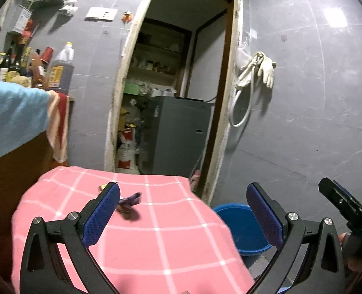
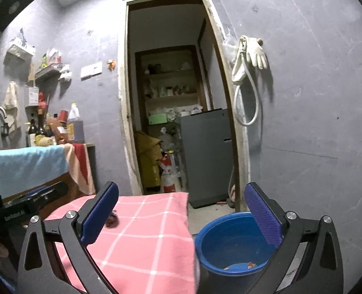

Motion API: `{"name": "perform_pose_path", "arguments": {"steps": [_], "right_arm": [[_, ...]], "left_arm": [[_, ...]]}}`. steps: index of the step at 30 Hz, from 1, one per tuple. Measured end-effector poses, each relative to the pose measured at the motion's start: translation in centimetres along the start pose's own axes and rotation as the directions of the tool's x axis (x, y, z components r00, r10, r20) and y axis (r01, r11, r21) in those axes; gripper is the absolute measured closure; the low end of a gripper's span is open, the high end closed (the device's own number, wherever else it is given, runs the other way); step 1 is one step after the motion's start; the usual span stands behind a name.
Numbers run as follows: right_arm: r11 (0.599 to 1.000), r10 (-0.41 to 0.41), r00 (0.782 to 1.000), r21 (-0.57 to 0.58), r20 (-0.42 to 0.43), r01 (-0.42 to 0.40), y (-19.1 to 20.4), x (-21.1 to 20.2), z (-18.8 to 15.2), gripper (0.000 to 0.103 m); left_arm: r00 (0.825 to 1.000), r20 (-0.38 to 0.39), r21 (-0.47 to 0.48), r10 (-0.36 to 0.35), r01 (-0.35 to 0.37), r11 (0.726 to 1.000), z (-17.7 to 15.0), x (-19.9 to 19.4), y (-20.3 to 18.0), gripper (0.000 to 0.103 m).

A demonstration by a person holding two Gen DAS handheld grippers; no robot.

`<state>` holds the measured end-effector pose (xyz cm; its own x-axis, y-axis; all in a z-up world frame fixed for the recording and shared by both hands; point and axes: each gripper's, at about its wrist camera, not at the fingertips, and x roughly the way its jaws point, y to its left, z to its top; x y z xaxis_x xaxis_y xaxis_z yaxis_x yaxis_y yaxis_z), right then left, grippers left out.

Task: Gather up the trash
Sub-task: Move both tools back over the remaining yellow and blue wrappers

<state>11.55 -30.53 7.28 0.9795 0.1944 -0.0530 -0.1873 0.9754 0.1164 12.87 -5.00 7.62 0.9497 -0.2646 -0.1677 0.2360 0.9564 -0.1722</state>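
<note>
Pink checked cloth (image 1: 136, 245), grey walls (image 1: 303, 98), doorway (image 1: 181, 73)

Both grippers' fingers (image 1: 107, 205) spread wide

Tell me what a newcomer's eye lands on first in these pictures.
The pink checked cloth over the table fills the foreground, with a dark purple wrapper lying on it. Beside the table on the floor stands a blue basin holding a few scraps. Behind, an open doorway shows cluttered shelves, and white gloves hang on the grey wall.

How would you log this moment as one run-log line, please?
left tool: open, empty | right tool: open, empty | purple wrapper: on pink cloth | blue bucket: floor
</note>
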Motion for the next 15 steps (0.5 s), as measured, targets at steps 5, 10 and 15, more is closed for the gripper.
{"name": "perform_pose_path", "arguments": {"steps": [5, 10, 15], "right_arm": [[0.999, 0.047, 0.999, -0.009, -0.002, -0.047, 2.0, 0.0, -0.5, 0.0], [0.995, 0.101, 0.995, -0.027, -0.01, -0.101, 4.1, 0.6, -0.9, 0.0], [0.989, 0.141, 0.99, -0.032, -0.026, -0.141, 5.7, 1.7, -1.2, 0.0]], "left_arm": [[0.999, 0.01, -0.009, 0.048, -0.048, 0.999, -0.7, -2.2, 1.8, 0.002], [0.994, 0.016, -0.007, 0.111, -0.111, 0.994, -1.2, -3.8, 4.1, 0.002], [0.986, 0.005, -0.008, 0.165, -0.165, 0.986, -1.5, -4.2, 6.2, 0.002]]}}
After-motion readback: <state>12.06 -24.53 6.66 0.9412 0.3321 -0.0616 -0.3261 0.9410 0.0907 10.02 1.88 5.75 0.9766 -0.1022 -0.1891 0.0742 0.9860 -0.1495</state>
